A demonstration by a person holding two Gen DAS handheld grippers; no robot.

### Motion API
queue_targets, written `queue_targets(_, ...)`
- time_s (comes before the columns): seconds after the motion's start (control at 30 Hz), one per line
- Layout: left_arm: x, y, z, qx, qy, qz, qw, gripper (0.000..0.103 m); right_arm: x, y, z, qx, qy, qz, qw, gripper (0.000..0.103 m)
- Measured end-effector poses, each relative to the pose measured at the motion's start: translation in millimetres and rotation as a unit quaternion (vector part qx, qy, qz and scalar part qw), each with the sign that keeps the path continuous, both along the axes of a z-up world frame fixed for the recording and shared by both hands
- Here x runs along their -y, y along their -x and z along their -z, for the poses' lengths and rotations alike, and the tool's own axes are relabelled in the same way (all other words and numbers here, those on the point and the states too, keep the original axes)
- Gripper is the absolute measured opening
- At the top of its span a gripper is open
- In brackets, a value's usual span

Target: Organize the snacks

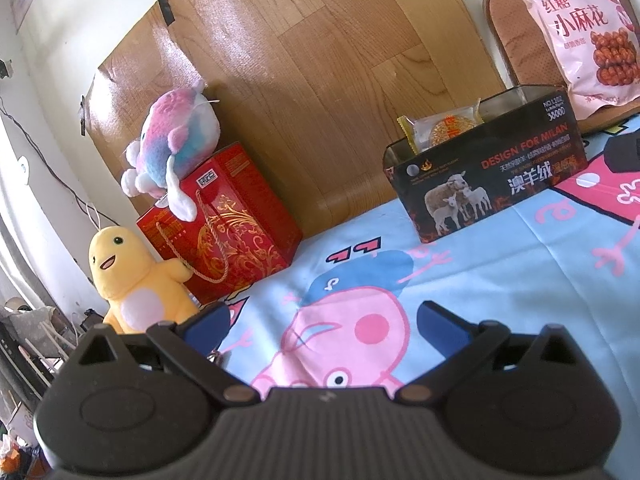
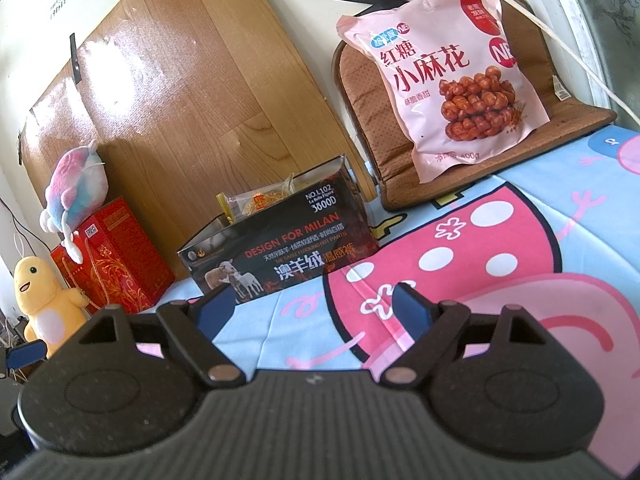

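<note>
- Left gripper [image 1: 324,320]: jaws spread wide, nothing between the blue pads, poised over the cartoon sheet [image 1: 500,280].
- Right gripper [image 2: 310,308]: likewise wide apart and empty, above the pink dotted part of the sheet [image 2: 460,240]; black corner of it visible at the right edge of the left view.
- Black box [image 1: 492,184] with sheep picture and "DESIGN FOR MILAN" print: open-topped, standing on the sheet ahead of both grippers, near the wood-grain panel [image 1: 300,60].
- Wrapped round cake [image 1: 448,128] in a clear packet with a yellow edge: upright inside the box, poking above its rim; same packet [image 2: 260,202] seen from the right view.
- Pink snack bag [image 2: 444,88] with fried twists pictured: leaning back on a brown cushion [image 2: 492,168] beyond the box and to its right, apart from it.
- Red gift box [image 1: 228,224] with gold pattern and rope handle: at the sheet's far left corner, against the panel.
- Pink-blue plush [image 1: 172,140]: lying on top of the red box.
- Yellow plush [image 1: 132,280]: upright just left of the red box, one arm touching it.
- Black tape strips holding the panel to the pale wall [image 1: 80,20].
</note>
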State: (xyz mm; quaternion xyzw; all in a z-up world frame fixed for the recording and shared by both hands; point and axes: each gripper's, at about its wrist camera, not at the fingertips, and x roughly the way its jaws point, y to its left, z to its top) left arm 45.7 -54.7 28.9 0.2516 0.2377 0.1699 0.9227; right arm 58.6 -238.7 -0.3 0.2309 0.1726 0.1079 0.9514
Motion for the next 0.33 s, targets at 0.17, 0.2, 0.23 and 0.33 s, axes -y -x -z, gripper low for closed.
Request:
queue_targets(0.17,0.5,1.2,-1.2,0.004,0.001,0.004,1.0000,0.103,-0.3,-0.3,0.0,0.000,0.000,0.000,1.000,0.088)
queue_targets(0.2,0.0,1.0,-1.9,0.004,0.003,0.007,1.0000,0.103,-0.1,-0.5,0.1,0.000,0.000,-0.001,1.000,0.088)
queue_targets(0.23,-0.3,1.0,-2.4,0.004,0.005,0.009,0.9999,0.103,0.4,-0.6,0.2,0.000,0.000,-0.001,1.000,0.088)
queue_targets(0.33,-0.6,1.2,-3.9,0.001,0.015,0.017,0.9997,0.103,0.3,-0.5,0.3,0.000,0.001,-0.001,1.000,0.088)
